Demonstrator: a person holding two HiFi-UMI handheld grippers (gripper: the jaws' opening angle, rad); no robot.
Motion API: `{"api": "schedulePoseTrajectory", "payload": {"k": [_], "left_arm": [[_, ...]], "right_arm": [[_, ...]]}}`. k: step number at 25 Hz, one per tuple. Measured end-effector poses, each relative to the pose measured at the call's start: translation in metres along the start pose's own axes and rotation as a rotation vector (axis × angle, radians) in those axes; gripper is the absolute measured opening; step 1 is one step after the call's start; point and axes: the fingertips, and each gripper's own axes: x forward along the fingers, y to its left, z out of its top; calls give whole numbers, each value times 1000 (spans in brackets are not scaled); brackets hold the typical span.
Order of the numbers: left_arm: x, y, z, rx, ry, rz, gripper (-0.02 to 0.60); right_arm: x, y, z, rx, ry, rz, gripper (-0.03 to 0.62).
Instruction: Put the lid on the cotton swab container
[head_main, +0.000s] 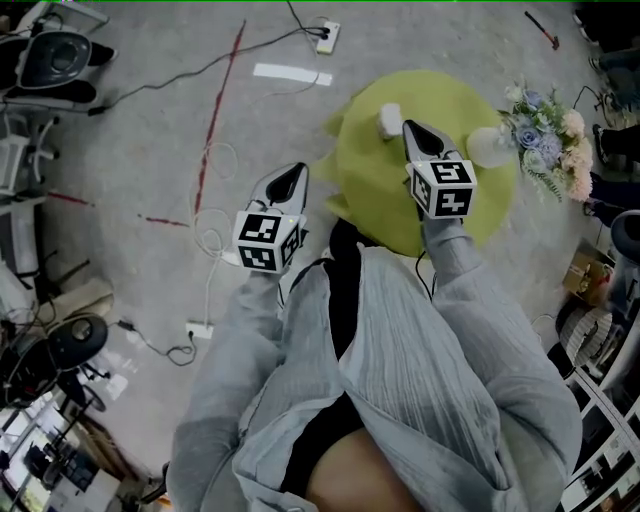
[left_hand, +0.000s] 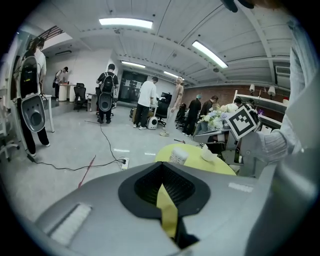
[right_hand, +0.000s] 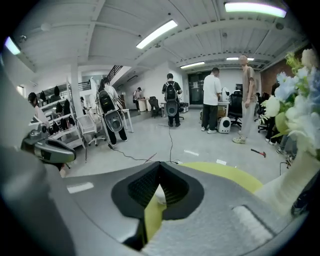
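— Where is the cotton swab container (head_main: 389, 120) seen?
— On the yellow table (head_main: 380, 200), just beside the right gripper (head_main: 409, 127), jaws closed, empty. The left gripper (head_main: 296, 172) is held beside the table, likewise closed.

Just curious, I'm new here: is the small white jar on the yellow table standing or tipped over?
Standing upright: the left gripper view shows the jar resting on its base on the table.

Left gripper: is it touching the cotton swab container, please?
Apart. The head view shows the left gripper over the floor, while the container sits on the table.
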Motion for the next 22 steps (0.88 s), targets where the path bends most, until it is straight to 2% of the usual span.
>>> {"api": "schedulePoseTrajectory", "payload": {"k": [7, 14, 22], "left_arm": [[-24, -12, 8, 18, -47, -36, 17], [-45, -26, 20, 54, -105, -100, 17], [-70, -53, 12, 96, -138, -160, 17]], "right_arm": [[-48, 8, 10, 46, -84, -34, 2], [-95, 40, 17, 69, -158, -32, 2], [-157, 76, 10, 58, -230, -38, 2]]}}
